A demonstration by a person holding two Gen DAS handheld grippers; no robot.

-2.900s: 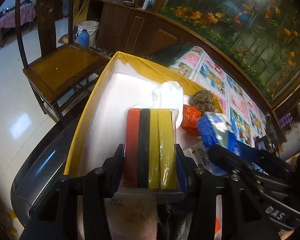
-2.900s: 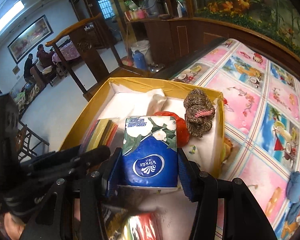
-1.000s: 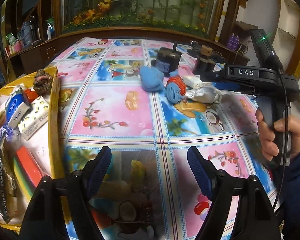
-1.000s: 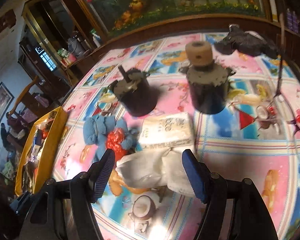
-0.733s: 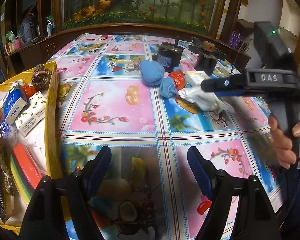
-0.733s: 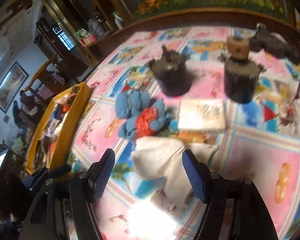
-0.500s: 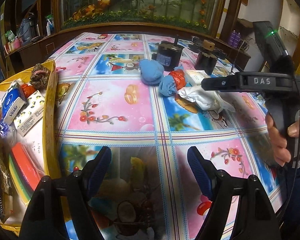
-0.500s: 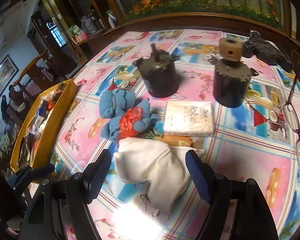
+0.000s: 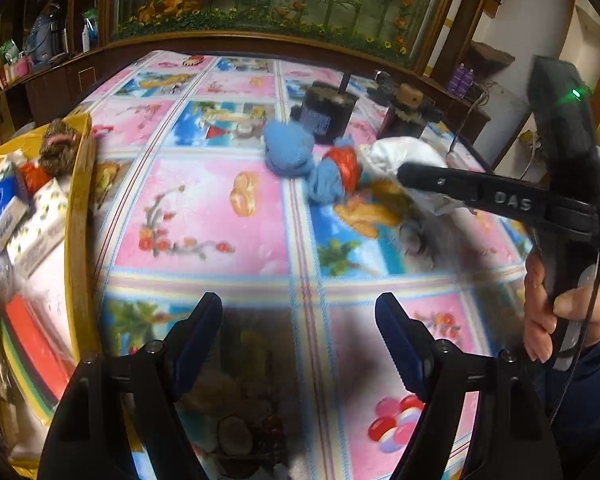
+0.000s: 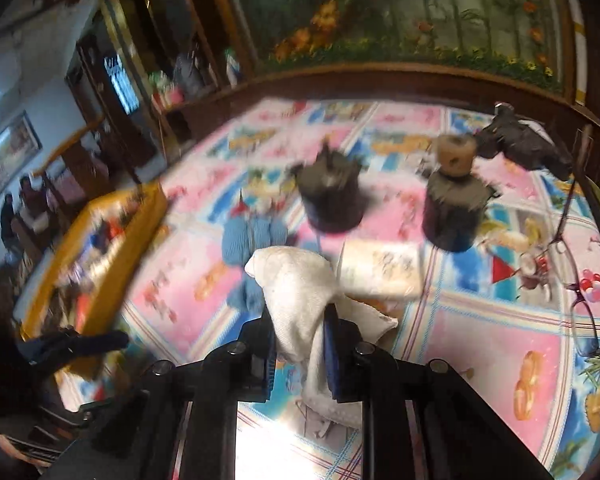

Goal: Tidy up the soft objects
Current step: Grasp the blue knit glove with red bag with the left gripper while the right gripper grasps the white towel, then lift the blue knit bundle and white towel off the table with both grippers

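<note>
My right gripper is shut on a white cloth, which bulges above the pads and hangs below them, lifted off the patterned tablecloth. In the left wrist view the same white cloth shows bunched at the right gripper's tip. My left gripper stands open over the tablecloth with nothing between its fingers. A blue knitted item and a blue-and-red bundle lie mid-table. At the left edge sits a yellow box with tissue packs, a sponge stack and a scrubber inside.
A tissue pack lies just beyond the cloth. Two dark cylindrical objects stand behind it. Eyeglasses lie at the right edge. A hand grips the right tool's handle. Wooden cabinets ring the table's far side.
The right gripper has shut on the white cloth and raised it off the table. The left gripper has stayed open and nearly still.
</note>
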